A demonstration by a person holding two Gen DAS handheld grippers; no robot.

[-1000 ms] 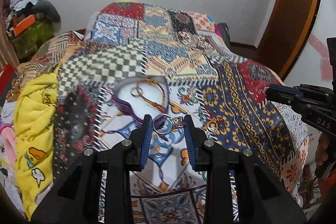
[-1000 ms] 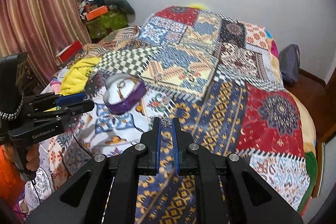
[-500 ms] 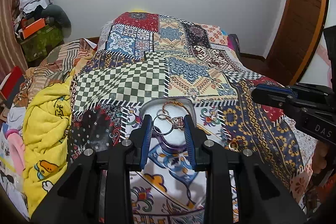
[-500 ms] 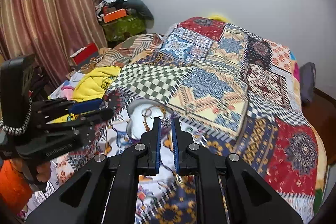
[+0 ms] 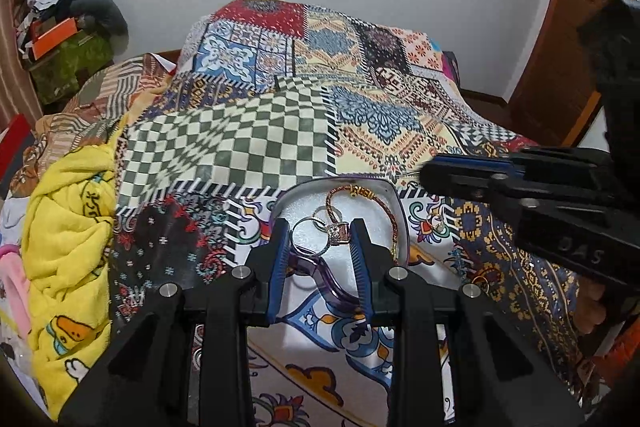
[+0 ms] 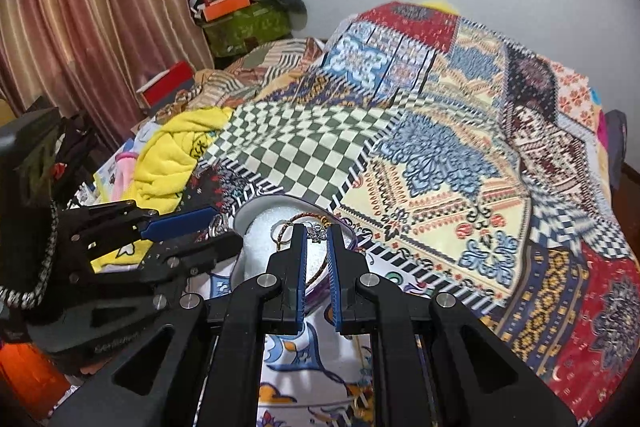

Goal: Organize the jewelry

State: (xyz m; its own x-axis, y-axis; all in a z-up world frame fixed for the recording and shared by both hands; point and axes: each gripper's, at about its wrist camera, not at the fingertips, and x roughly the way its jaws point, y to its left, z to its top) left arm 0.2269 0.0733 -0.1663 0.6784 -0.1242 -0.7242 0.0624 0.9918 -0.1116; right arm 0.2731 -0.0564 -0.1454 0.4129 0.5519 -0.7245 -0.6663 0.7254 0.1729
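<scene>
A bed (image 5: 248, 147) covered with a patchwork quilt (image 6: 440, 155) carries a small purple-rimmed tray (image 5: 394, 199) with a white inside, set toward the near end of the bed.

The left gripper (image 5: 322, 239) is held just over the tray's near side, its fingers spread only as far as the silver ring set (image 5: 320, 229) pinched between them. A large plain ring and a stone-set ring can be made out in that set. Inside the tray, a red-and-gold cord bracelet (image 5: 384, 203) is laid along the far and right sides.

The right gripper (image 6: 317, 233) is seen above the tray (image 6: 256, 215), with its blue pads nearly pressed together on a tiny silver charm (image 6: 317, 231) gripped at the tips. Whether the charm is an earring or a pendant cannot be told. From the left wrist view, this gripper (image 5: 430, 175) is seen at the tray's right edge.

A small gold ring (image 5: 482, 277) lies on the quilt, to the right of the tray. A yellow towel (image 5: 64, 227) is bunched at the bed's left edge.
</scene>
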